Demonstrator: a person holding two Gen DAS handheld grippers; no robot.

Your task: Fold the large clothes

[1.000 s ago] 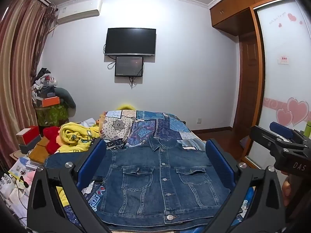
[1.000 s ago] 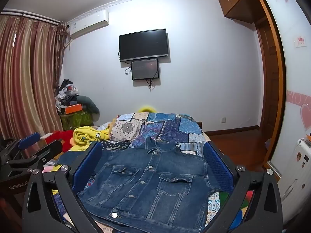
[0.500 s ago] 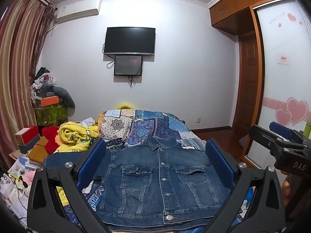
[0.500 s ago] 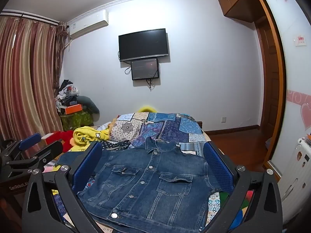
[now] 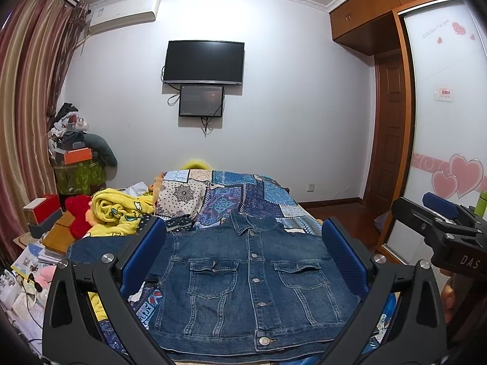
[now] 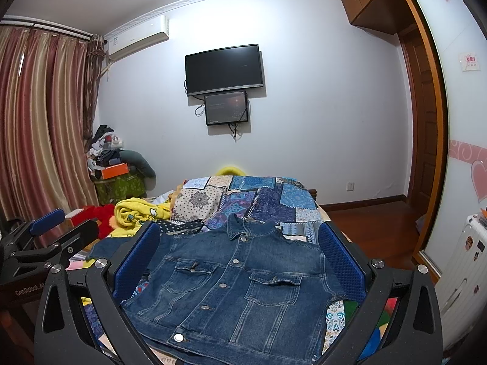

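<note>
Left gripper (image 5: 243, 245) spread wide, blue pads (image 5: 143, 257) apart and gripping nothing, poised above a denim jacket (image 5: 243, 276) laid front-up and buttoned on a patchwork quilt (image 5: 240, 196), collar toward the far wall. Right gripper (image 6: 239, 248) likewise spread wide, empty, hanging over the same jacket, touching no cloth as far as can be seen. From the left wrist view only: books and papers (image 5: 33, 258) piled low at the left edge, a pink heart decal (image 5: 465, 173) on the sliding wardrobe door, the right gripper's body at the far right lettered "DAS" (image 5: 470, 261), a fingertip (image 5: 447, 296) just below it. From the right wrist view only: the left gripper's body at the far left marked "GenRobot" (image 6: 29, 290), further letters cut off, and a white suitcase (image 6: 468, 261) with stickers at the right edge. In both: striped curtains (image 5: 24, 115), a red plush toy (image 5: 79, 213) beside a yellow cartoon-print blanket (image 5: 118, 213), a wall air conditioner (image 5: 121, 12), a dark television (image 5: 204, 62) with a smaller screen (image 5: 201, 101) hung just beneath. Cursive writing near the top of the wardrobe door and a small red-and-white wall sign (image 5: 443, 93), both too small to read.
</note>
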